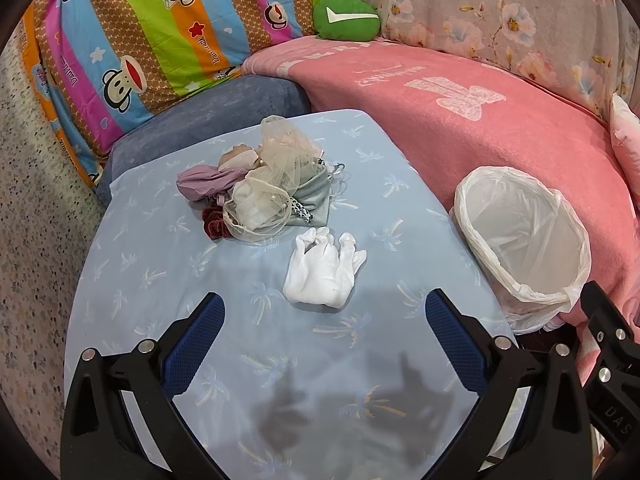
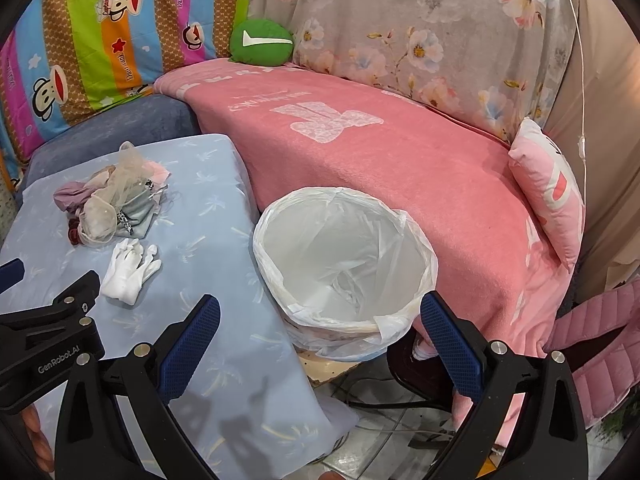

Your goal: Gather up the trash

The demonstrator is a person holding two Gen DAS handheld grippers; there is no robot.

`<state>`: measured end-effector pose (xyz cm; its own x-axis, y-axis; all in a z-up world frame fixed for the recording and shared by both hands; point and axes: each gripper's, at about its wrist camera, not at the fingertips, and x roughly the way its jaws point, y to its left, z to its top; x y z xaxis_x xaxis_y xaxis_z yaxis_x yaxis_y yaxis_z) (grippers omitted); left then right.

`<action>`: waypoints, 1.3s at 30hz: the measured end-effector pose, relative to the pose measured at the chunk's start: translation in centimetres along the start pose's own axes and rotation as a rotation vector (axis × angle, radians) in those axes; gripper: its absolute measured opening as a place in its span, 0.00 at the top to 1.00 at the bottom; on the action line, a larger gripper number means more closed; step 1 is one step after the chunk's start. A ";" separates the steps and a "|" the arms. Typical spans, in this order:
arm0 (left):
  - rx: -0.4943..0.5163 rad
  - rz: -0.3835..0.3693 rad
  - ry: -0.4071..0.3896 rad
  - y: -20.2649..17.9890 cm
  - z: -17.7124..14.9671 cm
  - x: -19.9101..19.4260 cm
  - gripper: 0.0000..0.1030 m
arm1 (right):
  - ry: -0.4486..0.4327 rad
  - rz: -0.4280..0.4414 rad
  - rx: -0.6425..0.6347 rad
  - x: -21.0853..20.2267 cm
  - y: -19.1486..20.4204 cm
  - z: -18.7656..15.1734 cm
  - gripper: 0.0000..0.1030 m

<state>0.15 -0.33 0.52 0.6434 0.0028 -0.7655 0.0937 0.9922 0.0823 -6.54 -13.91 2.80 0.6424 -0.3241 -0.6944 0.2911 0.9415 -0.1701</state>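
1. Nearest the left wrist camera, the left gripper point(image 1: 322, 316) held its two fingers point(image 1: 200, 340) spread wide, pinching nothing, above the near part of the table point(image 1: 160, 280). Each finger was black plastic faced with a blue dimpled pad.
2. The right gripper point(image 2: 320, 320) matched it: two fingers point(image 2: 192, 340) spread wide and empty, one over the table's right edge, the other past the bin.
3. The table carried one smooth pale-blue cloth printed with faint palm trees.
4. One pair of white gloves point(image 1: 322, 270), soft knit and crumpled with the fingers bunched, lay near the table's middle, just ahead of the left gripper.
5. One heap of fabric scraps point(image 1: 260, 184) sat toward the table's far edge, close beyond the gloves: stiff cream netting with small pearl beads, a mauve twisted piece, grey-blue satin, a dark red velvety ruffle. The separate pieces could not be counted.
6. One round trash bin point(image 2: 344, 264), lined with a thin, wrinkled translucent white bag, stood just beside the table's right edge; it looked empty.
7. Behind it lay one fuzzy pink blanket point(image 2: 400, 168), and one rounded green cushion point(image 2: 262, 42) beyond that.
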 end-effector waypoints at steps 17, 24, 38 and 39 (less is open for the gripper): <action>0.002 -0.001 -0.003 -0.3 0.3 0.0 0.07 | 0.001 -0.001 0.004 -0.1 -0.3 0.1 0.06; 0.007 -0.002 -0.008 -0.5 0.3 -0.1 0.07 | -0.001 -0.001 0.008 -0.2 -0.5 0.2 0.06; 0.011 -0.006 -0.015 -0.8 0.3 -0.2 0.07 | -0.002 -0.002 0.019 -0.4 -0.9 0.3 0.06; 0.012 -0.007 -0.016 -0.9 0.3 -0.2 0.07 | -0.002 -0.003 0.019 -0.3 -0.8 0.3 0.06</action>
<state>0.16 -1.29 0.83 0.6544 -0.0059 -0.7561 0.1068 0.9907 0.0847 -6.78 -14.58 3.38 0.6432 -0.3270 -0.6924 0.3062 0.9386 -0.1589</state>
